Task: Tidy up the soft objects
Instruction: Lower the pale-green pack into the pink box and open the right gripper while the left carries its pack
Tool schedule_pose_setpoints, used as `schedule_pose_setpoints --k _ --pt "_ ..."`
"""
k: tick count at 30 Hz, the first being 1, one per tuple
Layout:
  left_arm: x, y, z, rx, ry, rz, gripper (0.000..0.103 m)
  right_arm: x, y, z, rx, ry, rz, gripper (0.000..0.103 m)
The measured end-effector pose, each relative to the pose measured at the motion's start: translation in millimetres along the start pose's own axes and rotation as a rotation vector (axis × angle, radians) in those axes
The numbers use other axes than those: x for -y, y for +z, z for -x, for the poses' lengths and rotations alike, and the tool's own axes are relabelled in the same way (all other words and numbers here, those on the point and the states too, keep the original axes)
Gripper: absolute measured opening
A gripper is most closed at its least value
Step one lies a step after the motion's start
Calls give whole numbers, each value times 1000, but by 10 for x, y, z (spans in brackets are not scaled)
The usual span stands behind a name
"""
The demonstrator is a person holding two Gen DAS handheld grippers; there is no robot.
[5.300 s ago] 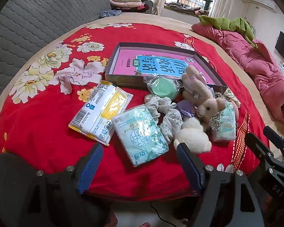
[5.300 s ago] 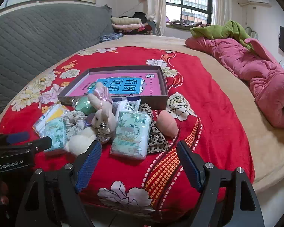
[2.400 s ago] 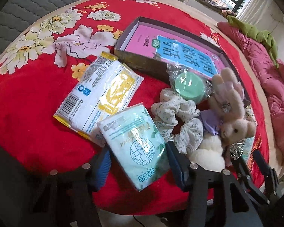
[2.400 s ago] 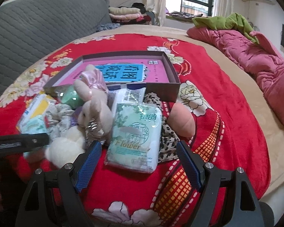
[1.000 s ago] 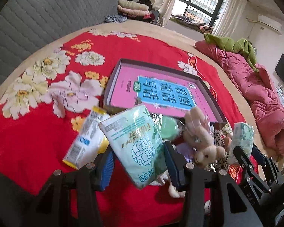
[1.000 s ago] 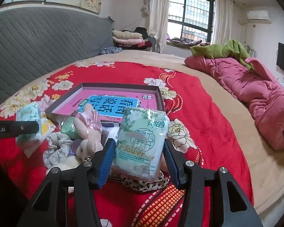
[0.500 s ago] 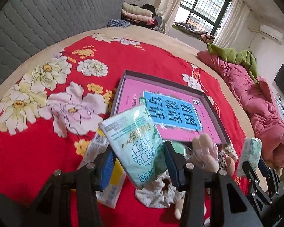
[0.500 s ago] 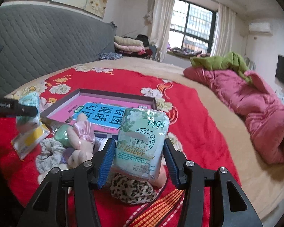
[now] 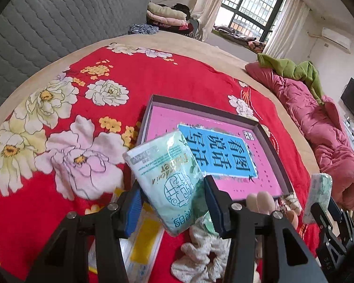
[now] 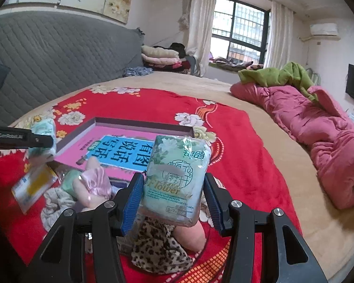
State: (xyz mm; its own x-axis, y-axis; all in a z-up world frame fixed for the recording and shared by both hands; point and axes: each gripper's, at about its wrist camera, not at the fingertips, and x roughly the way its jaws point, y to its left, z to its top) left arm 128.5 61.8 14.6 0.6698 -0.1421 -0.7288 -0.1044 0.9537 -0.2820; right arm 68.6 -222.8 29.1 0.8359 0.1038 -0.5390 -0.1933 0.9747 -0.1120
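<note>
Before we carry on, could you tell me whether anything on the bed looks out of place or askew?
Nothing is damaged or spilled. The pale green tissue pack sits skewed in the left gripper, while the right gripper holds its green flower-print tissue pack nearly upright.

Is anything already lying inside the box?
No, the box shows only its pink and blue printed floor; both tissue packs hang in the grippers.

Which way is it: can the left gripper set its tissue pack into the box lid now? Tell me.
Probably yes. The left gripper holds its tissue pack lifted at the box lid's near corner; the pink floor looks bare there.
</note>
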Motion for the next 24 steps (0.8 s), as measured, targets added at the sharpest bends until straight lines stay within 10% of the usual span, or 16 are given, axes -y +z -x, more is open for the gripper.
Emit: schedule_pose_setpoints --k 24 --pt "106 281 -320 -31 -55 -49 50 15 411 -468 -52 -23 10 53"
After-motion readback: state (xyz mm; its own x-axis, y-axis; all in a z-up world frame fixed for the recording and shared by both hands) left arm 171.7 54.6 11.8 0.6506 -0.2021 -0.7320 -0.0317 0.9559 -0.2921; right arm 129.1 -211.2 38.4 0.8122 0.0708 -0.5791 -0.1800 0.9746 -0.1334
